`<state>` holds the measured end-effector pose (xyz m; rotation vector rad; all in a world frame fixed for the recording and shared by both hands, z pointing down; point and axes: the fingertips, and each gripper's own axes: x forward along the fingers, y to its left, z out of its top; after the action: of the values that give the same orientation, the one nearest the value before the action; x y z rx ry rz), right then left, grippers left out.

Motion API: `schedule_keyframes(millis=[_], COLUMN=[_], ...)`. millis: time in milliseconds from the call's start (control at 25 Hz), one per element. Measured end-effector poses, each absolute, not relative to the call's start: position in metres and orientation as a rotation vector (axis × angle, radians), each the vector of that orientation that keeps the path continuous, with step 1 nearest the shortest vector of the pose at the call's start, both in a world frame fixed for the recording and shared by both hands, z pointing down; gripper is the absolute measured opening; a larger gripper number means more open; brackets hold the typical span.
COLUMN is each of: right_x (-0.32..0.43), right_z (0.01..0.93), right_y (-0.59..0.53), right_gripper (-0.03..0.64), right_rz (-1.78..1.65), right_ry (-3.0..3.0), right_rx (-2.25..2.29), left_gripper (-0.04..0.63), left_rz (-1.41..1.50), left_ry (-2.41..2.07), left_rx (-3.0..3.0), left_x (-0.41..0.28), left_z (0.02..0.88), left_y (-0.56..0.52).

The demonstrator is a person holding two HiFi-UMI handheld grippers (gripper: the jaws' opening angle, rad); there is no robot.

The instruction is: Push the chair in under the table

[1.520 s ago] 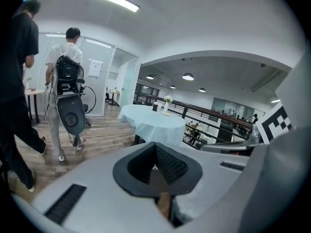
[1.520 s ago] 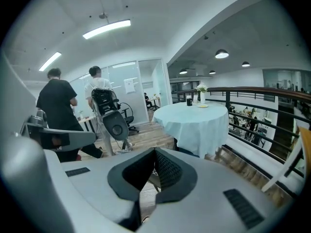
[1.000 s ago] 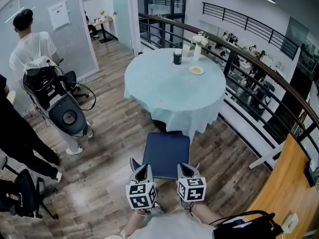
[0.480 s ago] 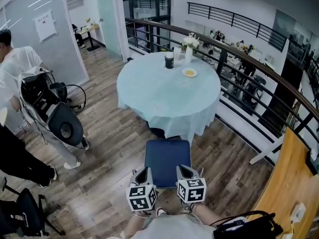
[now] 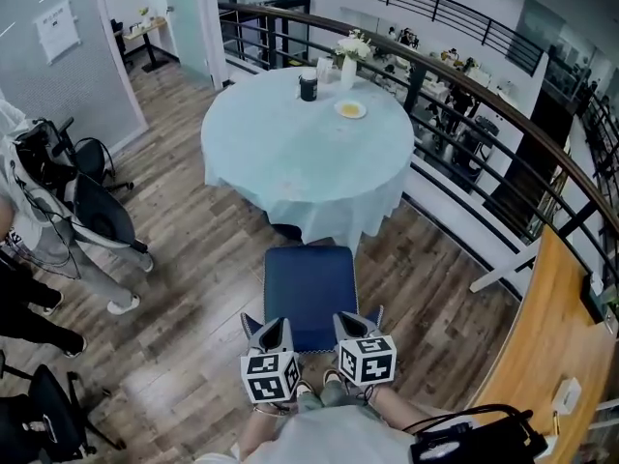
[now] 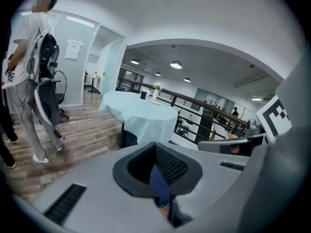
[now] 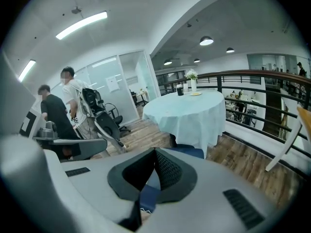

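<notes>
Both claws are pinched tight on nothing, left claw point(image 5: 273, 329) and right claw point(image 5: 354, 323) side by side over the blue chair's point(image 5: 311, 293) near edge. The chair sits at the round table's point(image 5: 290, 138) 6 o'clock, seat mostly sticking out.

Wooden floor point(image 5: 184, 259) bears a blue chair point(image 5: 310, 286) and round table point(image 5: 290, 153).
</notes>
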<state>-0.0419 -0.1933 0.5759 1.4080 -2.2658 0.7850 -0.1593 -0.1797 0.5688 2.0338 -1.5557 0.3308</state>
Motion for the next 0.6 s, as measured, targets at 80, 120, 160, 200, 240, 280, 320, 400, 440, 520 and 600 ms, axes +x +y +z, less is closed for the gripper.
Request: schedule_keyframes(millis=[80,120,160,200,240,280,320,400,440,520,600], right_x=[-0.043,-0.045,-0.046,-0.048,-0.051,-0.054,-0.057,-0.06,-0.061,-0.061,-0.063], right_z=[0.577,0.577,0.577,0.579,0.583,0.586,0.59,0.596,0.599,0.603,0.606], right_y=[-0.194,-0.195,-0.195,-0.194,-0.192,-0.19,-0.188,-0.183,-0.182,-0.178,-0.175], right_gripper=[0.015,0.015,0.015,0.015,0.015,0.015,0.015,0.018,0.021,0.029,0.065], right_rz=[0.792,0.79,0.785,0.787,0.801,0.829,0.862,0.908,0.912,0.9,0.891], right_ry=[-2.265,-2.268,-2.273,-2.28,-2.29,-2.305,-2.319,-2.33,-2.33,-2.331,-2.34], right_rx=[1.394,1.38,1.355,1.314,1.257,1.195,1.137,1.042,1.002,0.922,0.841], left_gripper=[0.003,0.003,0.003,0.003,0.003,0.003,0.003,0.005,0.023,0.105,0.168], left_rz=[0.344,0.349,0.353,0.354,0.354,0.361,0.379,0.435,0.46,0.492,0.539], left_ry=[-1.546,-1.543,-1.541,-1.536,-1.524,-1.5,-1.463,-1.36,-1.298,-1.173,-1.085], left_rx=[2.038,2.04,2.042,2.044,2.047,2.053,2.06,2.08,2.093,2.123,2.157], left_x=[-0.157,-0.156,-0.156,-0.155,-0.153,-0.149,-0.145,-0.134,-0.128,-0.116,-0.109], left_z=[0.569,0.569,0.569,0.569,0.571,0.573,0.577,0.586,0.59,0.596,0.6], left_y=[-0.181,-0.183,-0.186,-0.188,-0.189,-0.189,-0.189,-0.186,-0.184,-0.179,-0.176])
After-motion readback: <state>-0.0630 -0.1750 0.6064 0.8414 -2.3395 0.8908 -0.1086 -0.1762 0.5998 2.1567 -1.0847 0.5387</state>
